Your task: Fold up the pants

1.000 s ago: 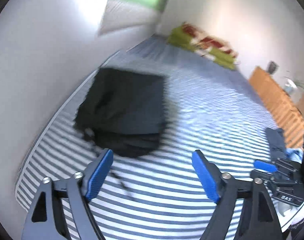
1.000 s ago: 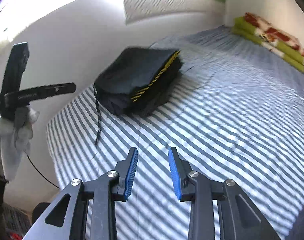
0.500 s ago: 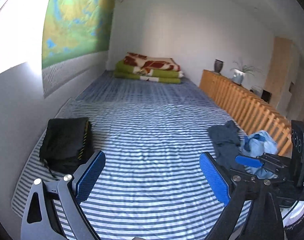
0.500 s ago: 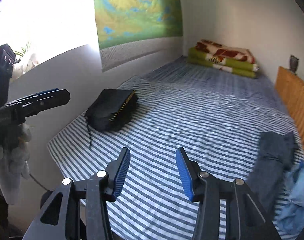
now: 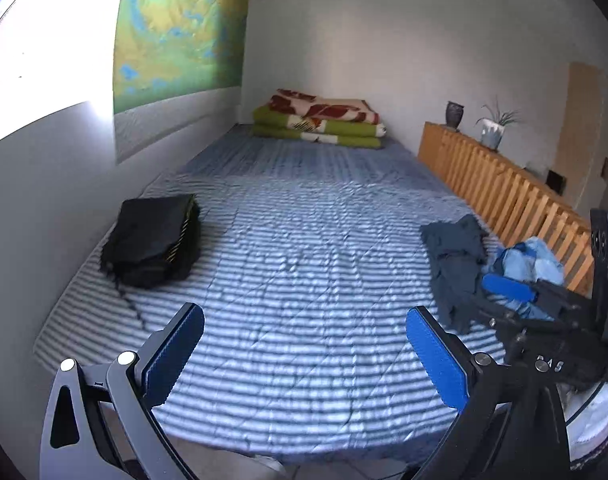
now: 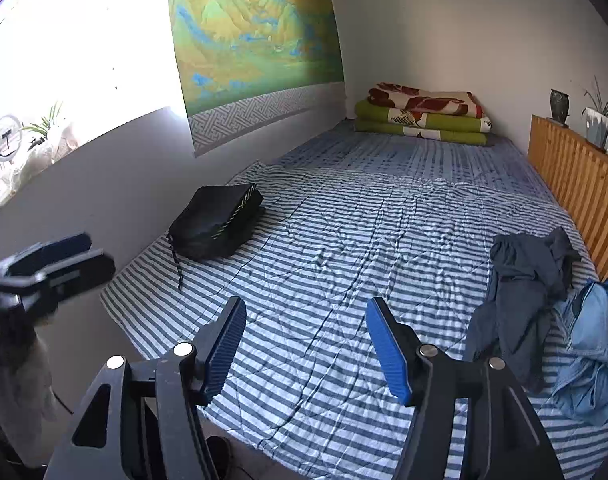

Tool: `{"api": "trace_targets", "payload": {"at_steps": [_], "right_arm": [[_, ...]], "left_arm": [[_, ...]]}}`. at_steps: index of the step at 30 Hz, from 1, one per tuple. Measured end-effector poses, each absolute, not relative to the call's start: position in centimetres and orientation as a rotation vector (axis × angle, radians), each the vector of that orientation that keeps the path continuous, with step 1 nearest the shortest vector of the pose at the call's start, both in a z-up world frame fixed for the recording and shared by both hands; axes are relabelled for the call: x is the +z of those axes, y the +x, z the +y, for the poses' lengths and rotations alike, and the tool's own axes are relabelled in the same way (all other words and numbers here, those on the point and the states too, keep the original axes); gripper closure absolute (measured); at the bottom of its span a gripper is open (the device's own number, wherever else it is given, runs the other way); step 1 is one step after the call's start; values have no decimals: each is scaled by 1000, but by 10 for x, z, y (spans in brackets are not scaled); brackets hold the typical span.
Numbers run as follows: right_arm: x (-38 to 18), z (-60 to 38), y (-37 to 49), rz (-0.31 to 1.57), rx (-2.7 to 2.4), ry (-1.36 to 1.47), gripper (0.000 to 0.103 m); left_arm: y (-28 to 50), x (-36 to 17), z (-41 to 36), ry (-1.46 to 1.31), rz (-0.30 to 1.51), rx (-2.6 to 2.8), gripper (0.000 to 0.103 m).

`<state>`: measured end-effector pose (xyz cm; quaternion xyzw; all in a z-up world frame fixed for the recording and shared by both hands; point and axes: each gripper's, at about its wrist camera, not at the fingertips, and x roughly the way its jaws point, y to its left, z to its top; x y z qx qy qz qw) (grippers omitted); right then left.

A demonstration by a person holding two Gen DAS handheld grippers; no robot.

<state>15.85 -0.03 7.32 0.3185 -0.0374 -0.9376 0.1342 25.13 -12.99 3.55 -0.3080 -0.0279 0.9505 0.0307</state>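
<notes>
A folded black pair of pants (image 5: 152, 240) (image 6: 216, 222) with a yellow-striped edge lies at the left side of the striped bed (image 5: 304, 208) (image 6: 363, 220), near the wall. Crumpled dark grey pants (image 5: 455, 264) (image 6: 519, 292) and a light blue garment (image 5: 531, 268) (image 6: 591, 352) lie heaped at the right. My left gripper (image 5: 304, 314) hovers over the bed's near edge, its jaws opening wide with nothing between them. My right gripper (image 6: 305, 304) is likewise over the near edge, its jaws opening and empty. Neither touches any cloth.
A wooden slatted rail (image 5: 503, 188) (image 6: 583, 184) runs along the bed's right side, with a vase and a potted plant on top. Folded green and red blankets (image 5: 319, 120) (image 6: 419, 114) are stacked at the far end. A wall borders the left side.
Both grippers have pulled back and up from the folded black pants, which now lie far off at the left. Both pairs of jaws have spread wider.
</notes>
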Motion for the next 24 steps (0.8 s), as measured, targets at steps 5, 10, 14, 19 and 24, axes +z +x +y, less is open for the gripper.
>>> {"api": "trace_targets", "payload": {"at_steps": [5,10,14,19,24], "right_arm": [[61,-16,167,-80,-2697,956,37],[51,-35,173,-28,-2681,982,34],[44,-50,176,25,-2674,992,33],[39,-59,170,21,-2659,1016,33],[37,-62,166,23,-2658,1033,33]], "left_arm": [[266,14,-156,-1008,-139,2977,1],[280,-1,-183,-1062,-214,3034,1],[284,-15,-201,-1128,-251,3037,1],[282,-26,-220,-1168,-298,3043,1],[278,-27,-227,-1172,-314,3051,1]]}}
